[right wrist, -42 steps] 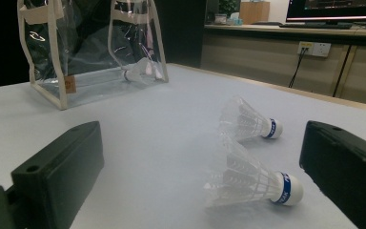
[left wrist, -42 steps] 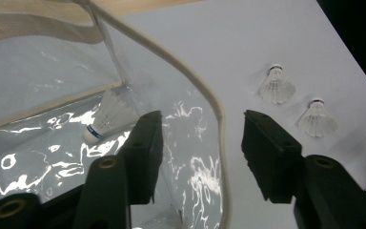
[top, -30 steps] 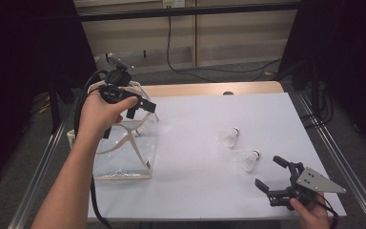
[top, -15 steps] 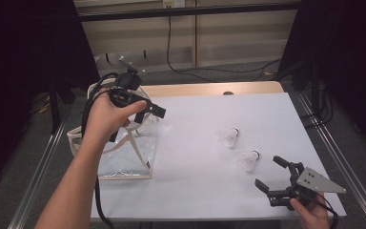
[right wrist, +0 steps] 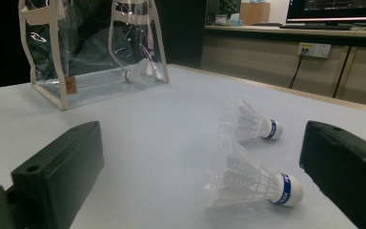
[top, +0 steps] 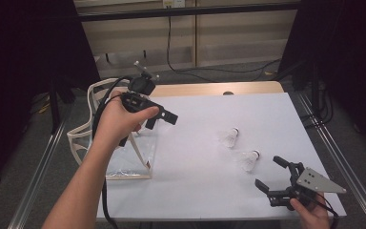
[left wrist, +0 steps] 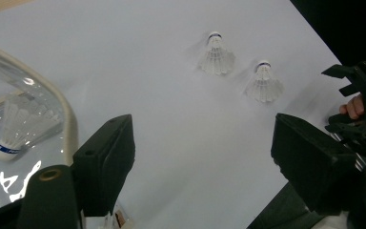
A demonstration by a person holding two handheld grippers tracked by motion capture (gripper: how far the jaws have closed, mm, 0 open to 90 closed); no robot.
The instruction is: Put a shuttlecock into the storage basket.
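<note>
A: What do the shuttlecocks look like, and where are they?

B: Two white shuttlecocks lie on their sides on the white desk (top: 209,157), near each other but not touching. The farther shuttlecock (top: 229,137) and the nearer shuttlecock (top: 249,161) each have a skirt of pale, half-transparent feathers and a small white cork head with a blue band around it. In the right gripper view there is writing on the band, too small to read. A third shuttlecock (left wrist: 16,126) of the same kind lies inside the clear bag (top: 119,152) at the left side of the desk. The bag has a cream-coloured trim and cream handles.

A: And the tongs?

B: The left tongs (top: 159,118) are held above the desk just beside the bag, pointing toward the two shuttlecocks. Their jaws have just been opening, they stand wide, and nothing is between them. The right tongs (top: 270,173) are low at the near right corner of the desk, near the nearer shuttlecock. Their jaws are also wide and hold nothing.
</note>
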